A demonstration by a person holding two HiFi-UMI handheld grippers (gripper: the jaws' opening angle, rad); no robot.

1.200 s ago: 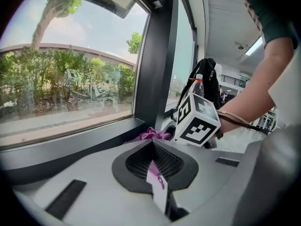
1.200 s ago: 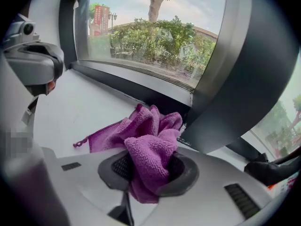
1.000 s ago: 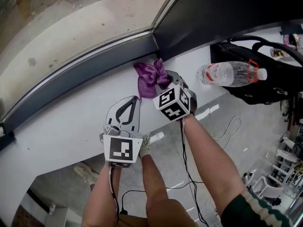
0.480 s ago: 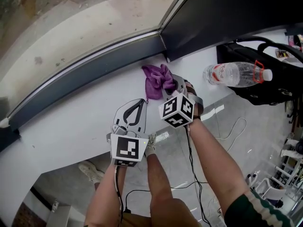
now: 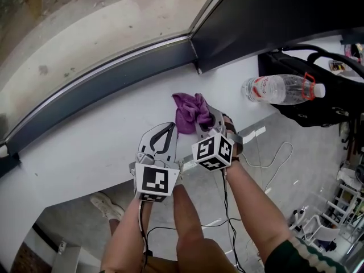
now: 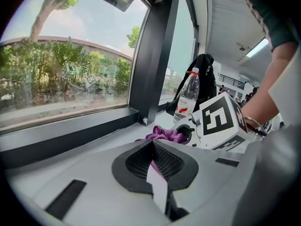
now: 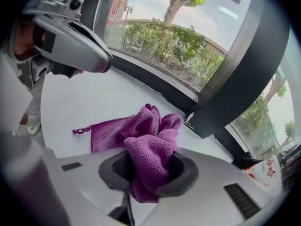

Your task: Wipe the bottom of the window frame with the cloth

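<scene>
A crumpled purple cloth [image 5: 188, 110] lies on the white sill [image 5: 85, 135], a short way in front of the dark bottom rail of the window frame [image 5: 114, 75]. My right gripper [image 5: 206, 120] is shut on the cloth's near end; in the right gripper view the cloth [image 7: 146, 138] bulges up between its pads and its other end trails flat on the sill. My left gripper [image 5: 169, 128] rests on the sill just left of the cloth, shut and holding nothing. In the left gripper view the cloth [image 6: 165, 134] shows beyond the jaws of the left gripper [image 6: 153, 163].
A dark vertical mullion [image 5: 256, 16] meets the rail at the corner [image 5: 196, 67]. A clear water bottle [image 5: 281, 89] lies on the sill to the right, beside a black bag [image 5: 318, 98]. The sill's front edge runs just under both grippers, with floor and cables below.
The right gripper has drawn the cloth back from the frame's corner toward the sill's front edge. The left gripper has shifted slightly with it and stays shut.
</scene>
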